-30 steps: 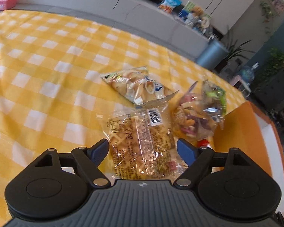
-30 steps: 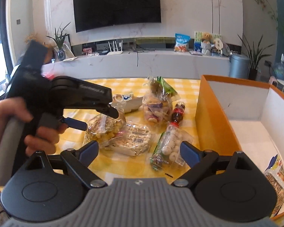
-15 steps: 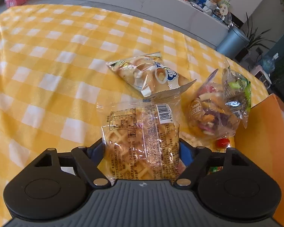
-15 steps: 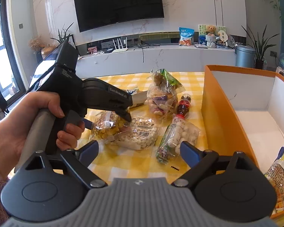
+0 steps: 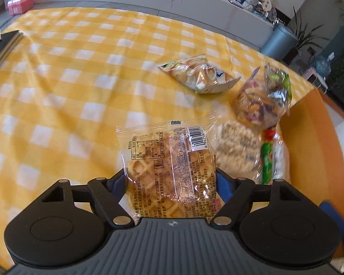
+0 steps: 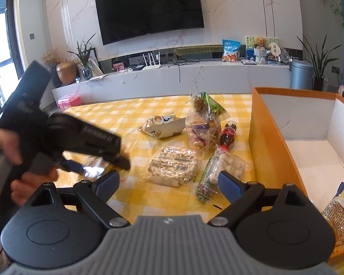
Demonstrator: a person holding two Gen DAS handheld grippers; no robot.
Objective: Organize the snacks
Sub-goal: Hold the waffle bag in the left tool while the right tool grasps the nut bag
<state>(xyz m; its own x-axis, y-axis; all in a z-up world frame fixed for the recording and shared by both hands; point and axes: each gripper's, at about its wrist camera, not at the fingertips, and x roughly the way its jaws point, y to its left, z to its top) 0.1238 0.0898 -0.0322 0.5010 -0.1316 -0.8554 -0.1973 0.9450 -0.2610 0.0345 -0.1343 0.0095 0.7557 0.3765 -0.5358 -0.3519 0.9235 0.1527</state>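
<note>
My left gripper (image 5: 171, 178) is shut on a clear waffle packet (image 5: 172, 160), its blue pads pressing the packet's two sides. It holds the packet above the yellow checked tablecloth (image 5: 80, 80). In the right wrist view a hand holds that left gripper (image 6: 98, 165) at the left, blurred, with the packet (image 6: 92, 170) between its fingers. My right gripper (image 6: 168, 178) is open over the table's near edge and holds nothing. Beyond it lie a packet of white puffs (image 6: 173, 167) and a tube-shaped candy packet (image 6: 217, 171).
Further back lie a bread packet (image 6: 162, 126), a mixed snack bag (image 6: 204, 126) and a small cola bottle (image 6: 228, 133). An orange box (image 6: 268, 142) with white inner walls stands at the right, with one snack packet (image 6: 339, 210) inside.
The left gripper closed around the waffle packet, then lifted it off the pile and drew it left and nearer. The right gripper stayed almost still and open.
</note>
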